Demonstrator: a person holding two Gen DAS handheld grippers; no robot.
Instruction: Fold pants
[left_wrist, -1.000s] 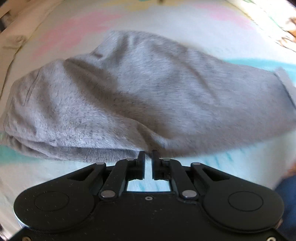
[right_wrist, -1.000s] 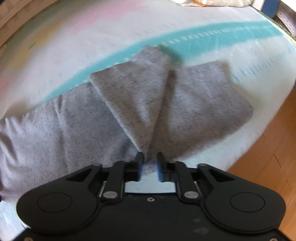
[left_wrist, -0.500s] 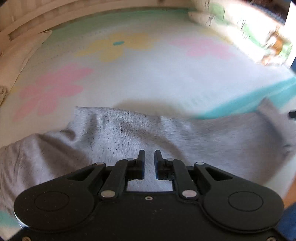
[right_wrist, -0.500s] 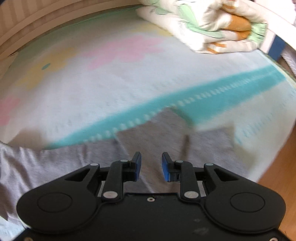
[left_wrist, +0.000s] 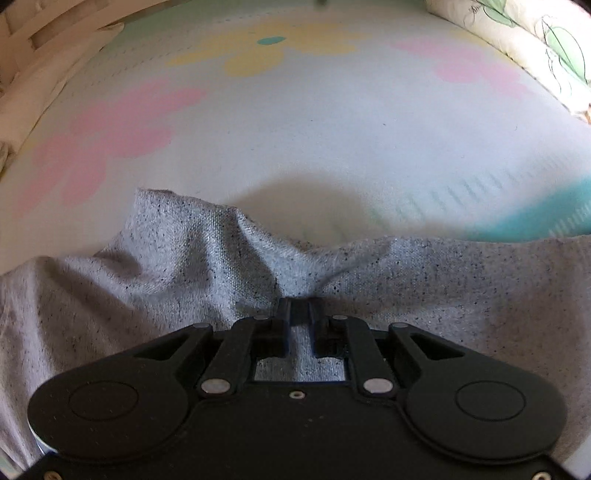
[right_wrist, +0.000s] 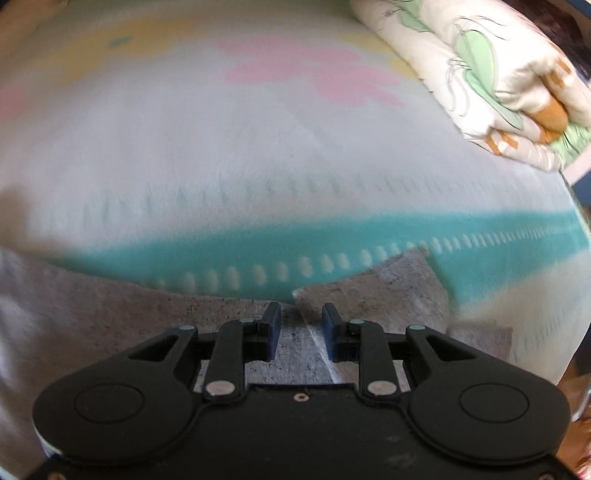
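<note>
The heathered grey knit pants (left_wrist: 424, 295) lie across the near part of a bed covered by a pale sheet printed with pink and yellow flowers and a teal band (left_wrist: 295, 140). Most of the garment is cut off by the lower and side edges of both views, so its full outline cannot be made out.

In the left wrist view, the left gripper (left_wrist: 299, 306) has its fingers narrowly parted, with a ridge of grey fabric gathered between them and puckering up just past the tips. Whether the pads actually press the cloth is hard to tell.

In the right wrist view, the right gripper (right_wrist: 301, 314) has its fingers spread and closing. They hang above a folded corner of the pants (right_wrist: 388, 291) that lies on the teal band; cloth shows in the gap, but the pads do not touch it. This view is motion-blurred. Beyond the pants, at the far right, a rolled cream quilt with green and orange print (right_wrist: 491, 77) is partly cut off.
</note>
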